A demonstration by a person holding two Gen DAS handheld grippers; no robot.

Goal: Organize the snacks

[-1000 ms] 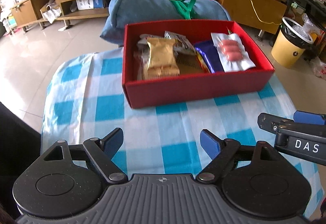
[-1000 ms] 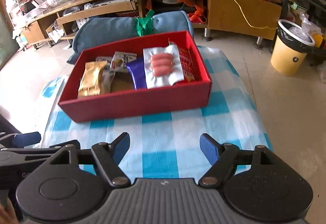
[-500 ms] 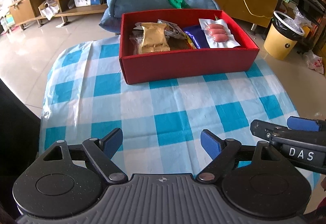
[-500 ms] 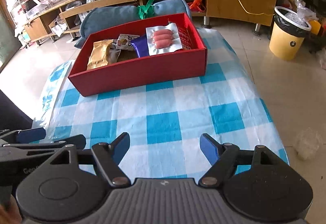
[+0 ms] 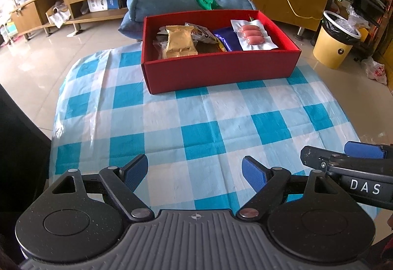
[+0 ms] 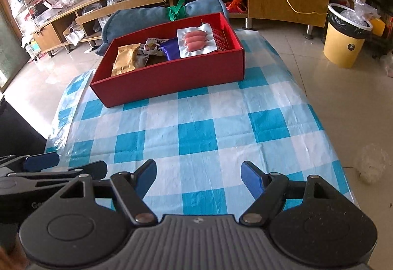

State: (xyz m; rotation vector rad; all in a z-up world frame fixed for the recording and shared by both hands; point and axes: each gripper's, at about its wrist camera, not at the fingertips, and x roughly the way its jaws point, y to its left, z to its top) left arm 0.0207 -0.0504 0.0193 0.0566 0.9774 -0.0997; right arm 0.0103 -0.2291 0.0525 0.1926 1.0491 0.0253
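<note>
A table draped in a blue-and-white checked tablecloth (image 5: 196,122) fills both wrist views. At about twelve o'clock from the grippers, on the far half of the cloth, sits an open red box (image 5: 218,70) holding the snacks.

Inside the box, seen from the left wrist, a gold packet (image 5: 181,41) lies toward the nine o'clock end, resting over a clear-wrapped snack and beside a printed silver wrapper (image 5: 203,34). A dark blue packet (image 5: 227,38) lies near the middle. A clear vacuum pack of three pink sausages (image 5: 253,35) lies toward the three o'clock end, overlapping the blue packet's edge. From the right wrist, a red-printed packet (image 6: 221,40) shows past the sausage pack, against the box's end wall.

The left gripper (image 5: 195,170) hovers over the near edge of the cloth, its blue-padded fingers spread wide with nothing between them. The right gripper (image 6: 199,174) is likewise spread wide and holds nothing, and it sits just beside the left one at three o'clock. Both are well apart from the box.

Beyond the table, a rolled blue cushion (image 5: 169,7) lies behind the box at twelve o'clock, and a yellow waste bin (image 5: 336,41) stands on the floor at two o'clock.
</note>
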